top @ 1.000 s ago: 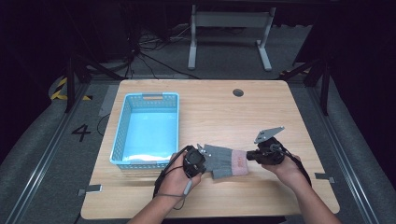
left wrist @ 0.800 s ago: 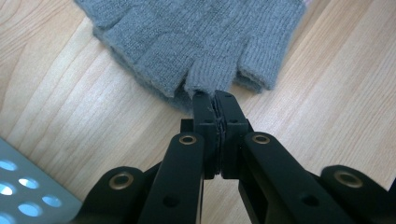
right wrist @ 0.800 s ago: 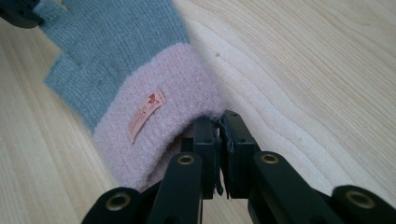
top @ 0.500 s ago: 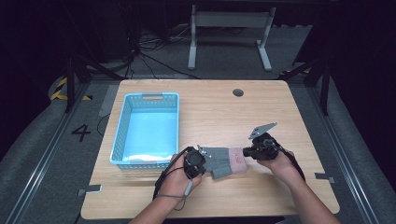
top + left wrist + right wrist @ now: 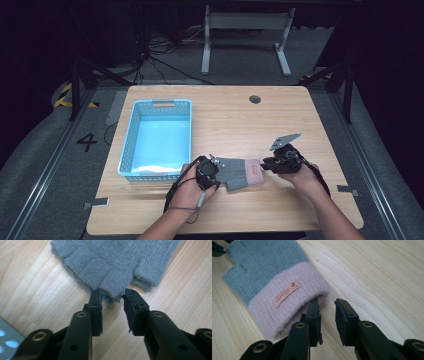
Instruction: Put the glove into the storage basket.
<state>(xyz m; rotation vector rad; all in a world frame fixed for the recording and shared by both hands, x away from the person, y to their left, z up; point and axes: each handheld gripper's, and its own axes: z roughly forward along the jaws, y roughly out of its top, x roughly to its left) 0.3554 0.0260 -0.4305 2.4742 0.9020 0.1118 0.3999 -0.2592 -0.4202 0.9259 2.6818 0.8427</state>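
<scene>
At the near edge of a wooden table [image 5: 300, 115], a grey fingerless glove [image 5: 235, 172] with a pale pink cuff [image 5: 294, 302] lies flat between two hand-held grippers. The left gripper [image 5: 113, 298], seen in the high view at the glove's finger end [image 5: 212, 167], has just been opening its jaws: they stand apart, with the frayed tip of one glove finger lying just ahead of and between the pads, which do not press on it. The right gripper [image 5: 326, 305], at the cuff end in the high view [image 5: 270, 165], has likewise just been opening; its jaws stand apart over bare wood, the pink cuff just beside and ahead of the left jaw, perhaps brushing its tip, though not clamped. A small orange label [image 5: 287, 293] on the cuff faces up, ahead and to the left of the right gripper's jaws. A light blue basket [image 5: 131, 150] sits near the left gripper, on the side away from the glove.
</scene>
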